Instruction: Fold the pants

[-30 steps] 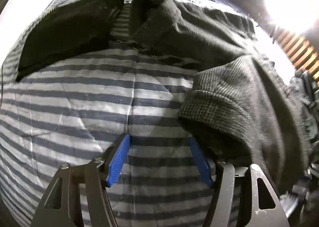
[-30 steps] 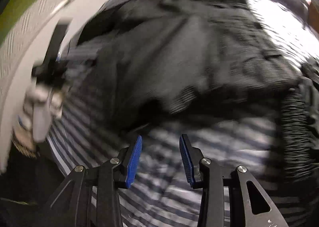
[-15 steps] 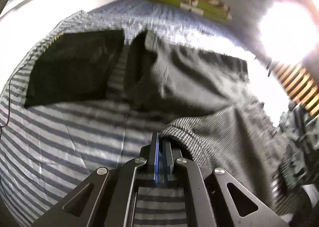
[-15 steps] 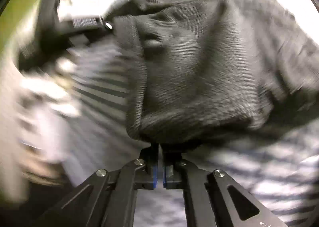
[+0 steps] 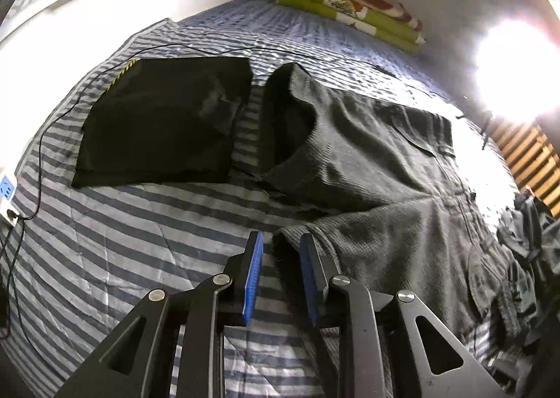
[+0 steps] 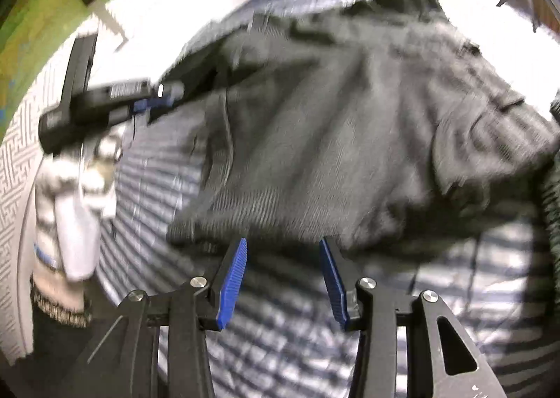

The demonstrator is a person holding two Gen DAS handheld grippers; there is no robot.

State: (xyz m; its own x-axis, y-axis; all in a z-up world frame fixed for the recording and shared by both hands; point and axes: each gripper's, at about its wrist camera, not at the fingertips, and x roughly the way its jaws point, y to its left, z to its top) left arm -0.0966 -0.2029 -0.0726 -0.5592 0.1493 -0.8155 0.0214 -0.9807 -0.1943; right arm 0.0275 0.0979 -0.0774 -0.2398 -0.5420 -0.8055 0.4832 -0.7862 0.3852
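Dark grey pants (image 5: 378, 167) in a ribbed, corduroy-like weave are lying crumpled across a bed covered by a blue-and-white striped quilt (image 5: 140, 244). One leg is doubled back so its hem opening is gaping toward a folded black garment (image 5: 164, 125) lying flat just beside it. Flapped pockets are showing along the upper edge.

No brand or writing is readable; a white label on the other tool's body in the right wrist view is too blurred to make out.

The left tool (image 5: 279, 259) is sitting slightly parted, a hem edge of the pants passing between its blue pads, which are not pressing on it. Half a second ago these pads were clamped together at that edge; they have just been opening. The right tool (image 6: 283, 268) is standing moderately apart with nothing between its pads, the pants' edge lying just beyond the tips; it too was clamped at the fabric half a second ago and has just been opening.

A thin black cable (image 5: 38, 167) is trailing across the quilt to a white power strip (image 5: 8, 195). Folded green patterned bedding (image 5: 353, 9) is resting at the far end of the bed.
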